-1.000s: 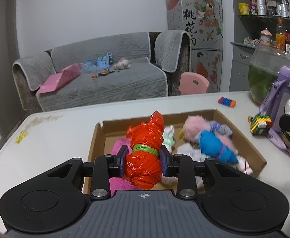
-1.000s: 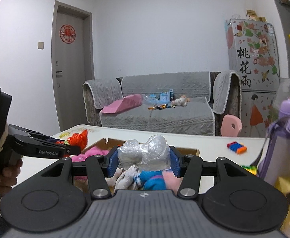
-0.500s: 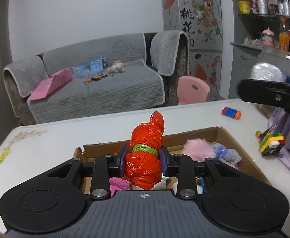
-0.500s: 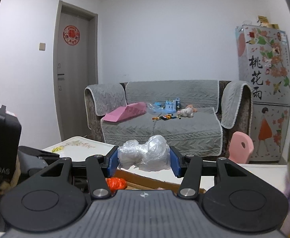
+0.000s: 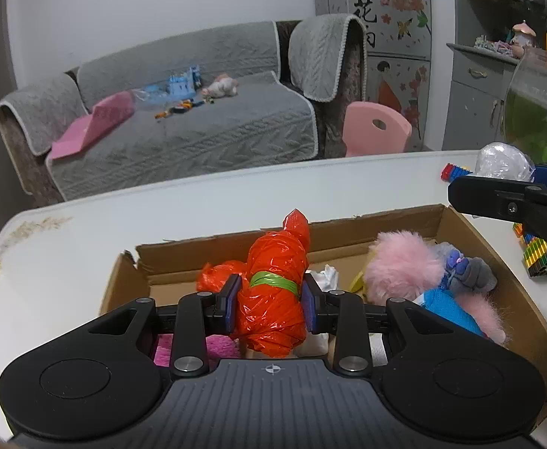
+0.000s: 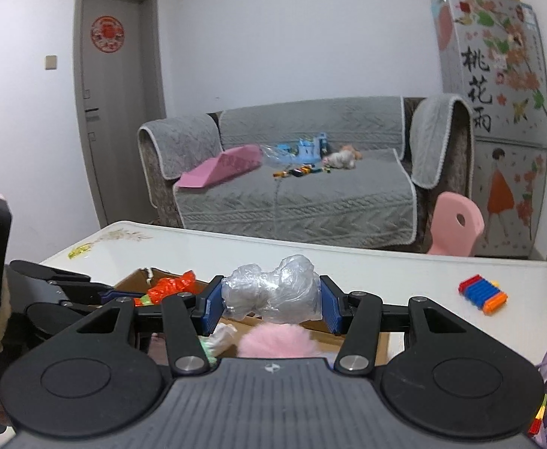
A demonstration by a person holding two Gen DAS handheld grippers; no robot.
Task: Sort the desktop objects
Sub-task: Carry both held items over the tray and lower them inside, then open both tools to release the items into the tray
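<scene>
My left gripper (image 5: 270, 301) is shut on a red plastic bundle (image 5: 273, 292) tied with a green band, held over the cardboard box (image 5: 475, 232). The box holds a pink fluffy toy (image 5: 400, 265), a blue cloth item (image 5: 449, 310) and a grey-purple toy (image 5: 467, 269). My right gripper (image 6: 269, 303) is shut on a clear plastic bundle (image 6: 273, 292) above the box's right side; it also shows in the left wrist view (image 5: 501, 161). The left gripper's fingers (image 6: 64, 280) show at the left of the right wrist view.
The box stands on a white table (image 5: 86, 232). A small block of coloured bricks (image 6: 482, 293) lies at the far right of the table. A striped brick cube (image 5: 535, 258) and a glass fish bowl (image 5: 535, 112) stand right of the box. A grey sofa is beyond the table.
Both grippers have come lower and closer over the box with their bundles still held. The right gripper now sits lower at the right of the left wrist view.
</scene>
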